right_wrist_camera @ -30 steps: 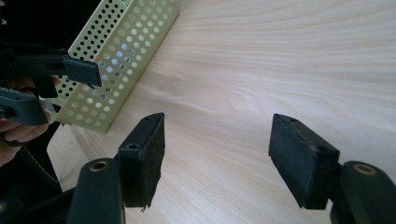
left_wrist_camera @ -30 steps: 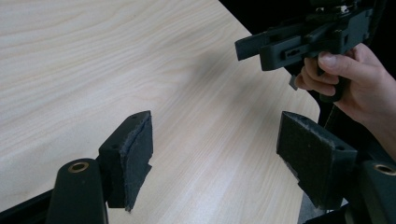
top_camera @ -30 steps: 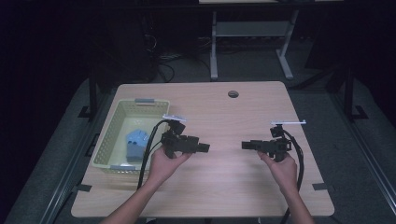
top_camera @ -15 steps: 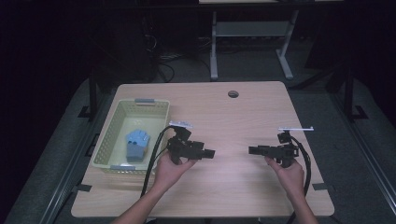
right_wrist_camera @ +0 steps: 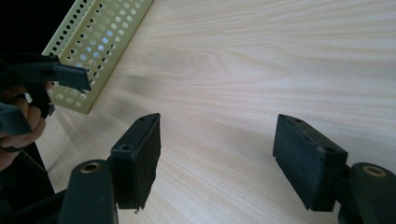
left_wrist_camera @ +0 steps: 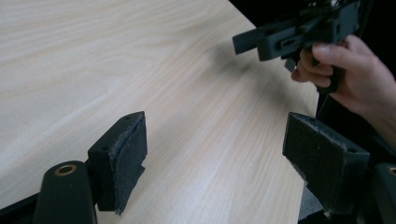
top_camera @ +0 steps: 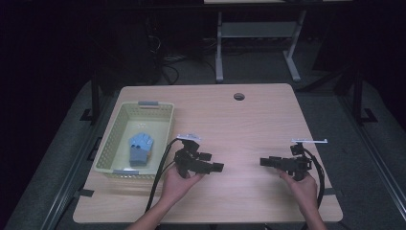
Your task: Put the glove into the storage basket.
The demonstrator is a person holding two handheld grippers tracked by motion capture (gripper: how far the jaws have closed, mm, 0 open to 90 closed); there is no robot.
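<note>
A basket (top_camera: 158, 125) stands on the bench (top_camera: 239, 124) along its left edge, reaching from mid-depth toward the near-left corner. A folded cloth (top_camera: 140, 147) lies inside the basket, in its near half. A round hole (top_camera: 239, 96) sits near the far edge, at centre. The left gripper (top_camera: 218, 167) is over the bench just right of the basket, toward the near edge. The right gripper (top_camera: 265, 161) is near the right edge, level with it, the two pointing at each other, well apart.

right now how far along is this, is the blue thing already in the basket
Done: the blue item lies inside the yellow basket. In hand: nothing; the left gripper and right gripper, jaws just opening, hover empty over the table. Left: nothing else to pick shows.
</note>
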